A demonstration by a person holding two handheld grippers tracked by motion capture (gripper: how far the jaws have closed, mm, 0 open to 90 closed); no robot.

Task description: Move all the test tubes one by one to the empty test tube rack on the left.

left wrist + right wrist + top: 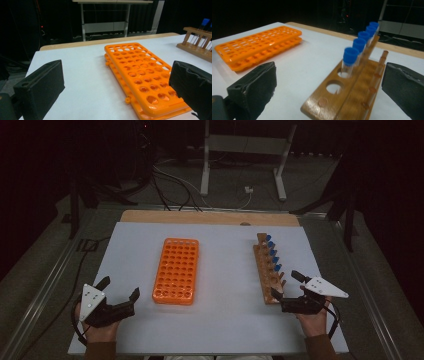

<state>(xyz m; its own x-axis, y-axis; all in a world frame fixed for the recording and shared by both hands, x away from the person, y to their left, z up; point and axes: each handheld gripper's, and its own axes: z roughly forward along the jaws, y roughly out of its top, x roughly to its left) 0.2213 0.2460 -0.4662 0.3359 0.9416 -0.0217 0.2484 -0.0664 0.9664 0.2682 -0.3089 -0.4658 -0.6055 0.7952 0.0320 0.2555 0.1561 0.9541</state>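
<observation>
My right gripper [289, 290] holds its jaws apart at the near end of the wooden rack [268, 270], lined up for the blue-capped tubes [272, 253], while my left gripper [120, 287] waits with jaws apart left of the orange rack [176, 270].

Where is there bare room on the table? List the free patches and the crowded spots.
Free: the wide white strip between the orange rack and the wooden rack; the strip along the far edge behind both. Crowded: the wooden rack's near end, where the right gripper sits, open; the left gripper, open, is near the orange rack's near corner.
</observation>
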